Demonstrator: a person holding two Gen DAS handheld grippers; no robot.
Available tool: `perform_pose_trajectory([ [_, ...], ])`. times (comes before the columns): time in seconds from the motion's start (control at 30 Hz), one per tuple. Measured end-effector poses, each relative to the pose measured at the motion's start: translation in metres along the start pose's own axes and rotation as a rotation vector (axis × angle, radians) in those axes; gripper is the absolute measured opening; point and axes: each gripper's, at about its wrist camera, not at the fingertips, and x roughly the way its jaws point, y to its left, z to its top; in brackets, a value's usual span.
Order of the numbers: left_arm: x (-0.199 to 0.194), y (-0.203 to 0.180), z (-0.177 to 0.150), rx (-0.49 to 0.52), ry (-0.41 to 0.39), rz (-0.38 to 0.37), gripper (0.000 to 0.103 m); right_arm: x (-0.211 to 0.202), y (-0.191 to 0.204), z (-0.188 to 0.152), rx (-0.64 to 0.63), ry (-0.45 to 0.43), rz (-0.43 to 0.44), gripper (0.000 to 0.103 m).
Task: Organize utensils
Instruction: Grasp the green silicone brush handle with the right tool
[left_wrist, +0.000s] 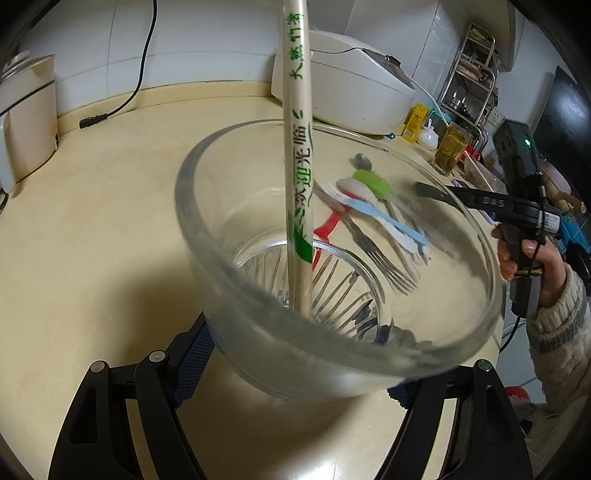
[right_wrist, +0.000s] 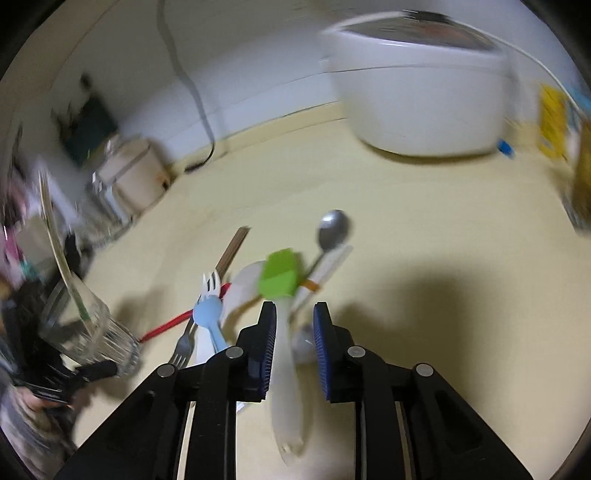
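Note:
My left gripper (left_wrist: 295, 373) is shut on a ribbed clear glass (left_wrist: 332, 266), one finger on each side of its base. A paper-wrapped pair of chopsticks (left_wrist: 297, 155) stands upright in the glass. Beyond it on the counter lies a heap of utensils: a green-headed spatula (right_wrist: 279, 273), a metal spoon (right_wrist: 334, 227), a blue spork (right_wrist: 208, 314), a metal fork (right_wrist: 183, 347) and a red-handled piece (right_wrist: 166, 326). My right gripper (right_wrist: 294, 328) is open, and the spatula's pale handle runs between its fingers, close to the left pad with a gap on the right.
A white rice cooker (left_wrist: 343, 92) stands at the back of the cream counter (left_wrist: 110, 221). A cream appliance (left_wrist: 26, 118) is at the far left, with a black cable plug (left_wrist: 92, 121) nearby. A yellow box (left_wrist: 415, 122) and a glass of tea (left_wrist: 450, 151) sit at the right.

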Motion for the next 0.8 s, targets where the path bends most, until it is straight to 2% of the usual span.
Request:
perform_pose_trajectory([
  [0.17,0.000,-0.001,0.000,0.001,0.001,0.000,0.082,0.031,0.032,0.010,-0.187,0.084,-0.101,0.031],
  [0.3,0.000,0.002,0.001,-0.008,-0.001,-0.011,0.082,0.044,0.044,0.018,-0.268,0.113,-0.152,0.035],
  [0.47,-0.001,0.003,0.001,-0.006,-0.003,-0.011,0.082,0.061,0.043,0.029,-0.267,0.152,-0.157,0.037],
  [0.57,-0.001,0.002,0.000,-0.006,-0.003,-0.010,0.082,0.061,0.040,0.034,-0.231,0.162,-0.114,0.037],
  [0.63,-0.001,0.003,0.000,-0.005,-0.004,-0.010,0.082,0.059,0.034,0.034,-0.189,0.154,-0.082,0.032],
  [0.8,-0.002,0.003,0.001,-0.006,-0.004,-0.014,0.082,0.041,0.025,0.031,-0.126,0.096,-0.037,0.031],
])
